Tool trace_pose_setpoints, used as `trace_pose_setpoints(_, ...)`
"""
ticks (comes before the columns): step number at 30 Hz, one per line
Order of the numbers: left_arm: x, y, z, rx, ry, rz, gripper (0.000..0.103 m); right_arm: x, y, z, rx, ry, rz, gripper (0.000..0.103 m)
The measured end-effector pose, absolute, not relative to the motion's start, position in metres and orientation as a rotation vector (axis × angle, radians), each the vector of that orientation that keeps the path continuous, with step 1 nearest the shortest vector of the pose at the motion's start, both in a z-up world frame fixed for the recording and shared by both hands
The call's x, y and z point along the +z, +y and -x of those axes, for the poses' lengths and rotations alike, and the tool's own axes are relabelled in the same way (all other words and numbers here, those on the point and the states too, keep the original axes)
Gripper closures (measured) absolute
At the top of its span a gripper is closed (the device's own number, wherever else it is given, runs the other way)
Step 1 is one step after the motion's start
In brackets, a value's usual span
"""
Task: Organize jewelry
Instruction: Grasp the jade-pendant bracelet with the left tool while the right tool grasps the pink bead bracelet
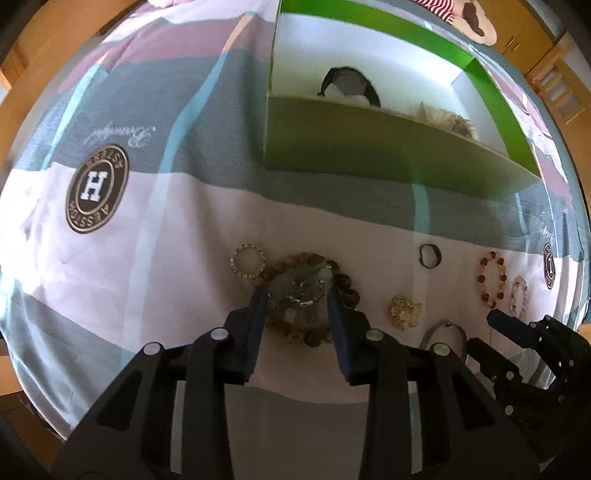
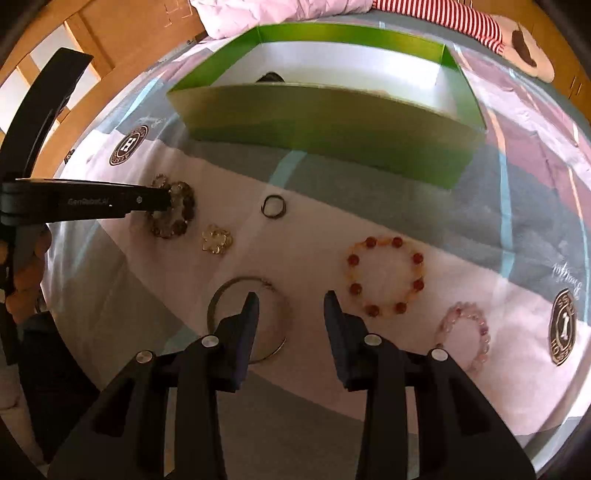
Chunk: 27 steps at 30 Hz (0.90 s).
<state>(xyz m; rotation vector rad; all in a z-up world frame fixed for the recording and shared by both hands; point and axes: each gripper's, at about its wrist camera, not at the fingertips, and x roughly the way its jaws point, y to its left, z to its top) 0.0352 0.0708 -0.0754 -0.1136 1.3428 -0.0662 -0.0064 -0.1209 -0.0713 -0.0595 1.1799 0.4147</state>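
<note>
My left gripper (image 1: pixel 297 291) is open, its fingers on either side of a pile of brown bead bracelets (image 1: pixel 314 336) with pale green beads and a metal piece on the bedspread. It also shows from the side in the right wrist view (image 2: pixel 162 201) at that pile (image 2: pixel 177 218). My right gripper (image 2: pixel 290 299) is open and empty above a silver bangle (image 2: pixel 218 295). A red and amber bead bracelet (image 2: pixel 386 275), a pink bead bracelet (image 2: pixel 476 332), a gold flower brooch (image 2: pixel 217 239) and a dark ring (image 2: pixel 274 206) lie around. A green box (image 2: pixel 332 125) stands behind.
A rhinestone ring bracelet (image 1: pixel 247 262) lies left of the pile. The green box (image 1: pixel 388 155) has a white inside holding a black and white item (image 1: pixel 349 83) and a pale lacy piece (image 1: pixel 448 120). Wooden furniture surrounds the bed. A striped soft toy (image 2: pixel 480 22) lies at the far end.
</note>
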Motion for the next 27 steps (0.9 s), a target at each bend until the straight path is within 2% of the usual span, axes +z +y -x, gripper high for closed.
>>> trace_pose_setpoints(4, -0.089, 0.069, -0.043, -0.057, 1.354, 0.113, 0.070, -0.070, -0.126, 0.007, 0.393, 1.177, 0.036, 0.065)
trace_pose_setpoints(6, -0.088, 0.069, -0.044, -0.039, 1.330, 0.098, 0.086, -0.071, -0.129, 0.004, 0.383, 1.176, 0.033, 0.065)
trace_pose_setpoints(7, -0.086, 0.067, -0.044, -0.047, 1.319, 0.096, 0.089, -0.071, -0.131, 0.003, 0.375, 1.173, 0.037, 0.065)
trace_pose_setpoints(16, -0.049, 0.061, -0.032, -0.178, 1.217, 0.146, 0.089, -0.048, -0.194, -0.016, 0.160, 1.099, -0.086, 0.065)
trace_pose_setpoints(27, -0.047, 0.052, -0.023, -0.136, 1.220, 0.092, 0.089, -0.064, -0.227, -0.014, -0.016, 1.198, -0.030, 0.065)
